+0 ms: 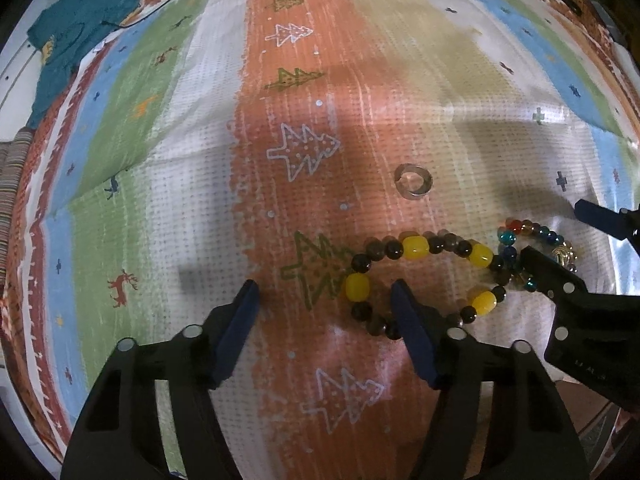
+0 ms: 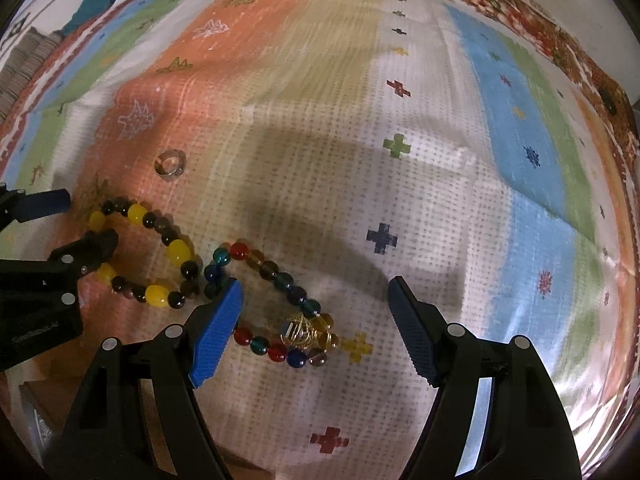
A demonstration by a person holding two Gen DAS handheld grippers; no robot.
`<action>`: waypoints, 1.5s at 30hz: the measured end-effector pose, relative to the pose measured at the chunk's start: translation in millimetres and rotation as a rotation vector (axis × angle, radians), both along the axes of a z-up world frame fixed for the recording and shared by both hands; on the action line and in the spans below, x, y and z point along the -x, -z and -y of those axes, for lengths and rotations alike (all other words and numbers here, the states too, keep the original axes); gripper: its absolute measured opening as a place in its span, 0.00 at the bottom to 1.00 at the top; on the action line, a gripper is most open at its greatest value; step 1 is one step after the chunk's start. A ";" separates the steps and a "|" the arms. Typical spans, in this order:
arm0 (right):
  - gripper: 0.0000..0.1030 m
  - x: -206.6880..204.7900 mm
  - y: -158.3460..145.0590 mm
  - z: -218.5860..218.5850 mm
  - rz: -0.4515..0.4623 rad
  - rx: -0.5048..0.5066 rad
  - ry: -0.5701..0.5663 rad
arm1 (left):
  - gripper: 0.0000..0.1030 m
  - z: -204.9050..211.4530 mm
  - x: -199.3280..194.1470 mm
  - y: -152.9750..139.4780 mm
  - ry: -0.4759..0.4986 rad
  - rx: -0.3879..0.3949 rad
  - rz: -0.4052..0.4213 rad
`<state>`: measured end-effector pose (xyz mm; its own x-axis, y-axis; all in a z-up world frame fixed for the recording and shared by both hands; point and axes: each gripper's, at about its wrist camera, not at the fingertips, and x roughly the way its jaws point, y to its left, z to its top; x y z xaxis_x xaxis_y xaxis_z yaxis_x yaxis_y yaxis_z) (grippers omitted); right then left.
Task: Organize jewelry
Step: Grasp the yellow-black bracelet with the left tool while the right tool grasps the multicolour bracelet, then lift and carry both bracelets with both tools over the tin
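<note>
The right gripper [image 2: 316, 332], jaws wide and empty, straddles the multicoloured glass-bead bracelet with a gold wire charm [image 2: 280, 308], which lies between its fingers on the patterned mat [image 2: 420, 184]. The left gripper [image 1: 324, 332], also open and empty, has the yellow-and-brown beaded bracelet [image 1: 420, 276] just right of its gap. A clear ring [image 2: 170, 165] sits farther off.

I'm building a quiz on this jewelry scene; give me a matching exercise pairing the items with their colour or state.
Column 1:
1. bracelet nearest the left tongs
2. bracelet between the right tongs' fingers
3. ring
4. right tongs

Column 2:
A. clear, lying alone on the orange stripe
B. open, blue pads
C. yellow and dark beads
D. red, blue, teal and amber beads with a gold wire charm

Pairs: 1-C, 2-D, 3-A, 4-B
</note>
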<state>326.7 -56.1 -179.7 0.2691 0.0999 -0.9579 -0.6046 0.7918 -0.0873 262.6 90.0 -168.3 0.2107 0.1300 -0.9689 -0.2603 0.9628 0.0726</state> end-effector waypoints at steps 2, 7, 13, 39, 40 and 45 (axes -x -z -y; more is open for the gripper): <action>0.72 -2.2 0.3 -1.2 -0.001 -0.001 0.002 | 0.56 0.9 0.4 0.6 0.005 -0.001 0.003; 0.50 -2.9 -1.0 -1.0 0.005 -0.007 -0.005 | 0.32 2.4 1.6 0.7 0.011 -0.008 0.006; 0.11 -3.1 -3.5 1.1 0.003 -0.026 -0.006 | 0.11 8.3 3.9 -1.8 0.022 -0.021 0.004; 0.10 20.4 -72.4 24.9 0.117 -0.168 0.058 | 0.11 23.4 30.0 -84.5 -0.013 0.085 0.192; 0.10 21.2 -73.1 26.8 0.118 -0.172 0.061 | 0.11 23.4 31.2 -85.3 -0.015 0.085 0.193; 0.10 27.4 -84.1 28.6 0.130 -0.194 0.046 | 0.11 24.3 36.0 -92.5 -0.013 0.082 0.208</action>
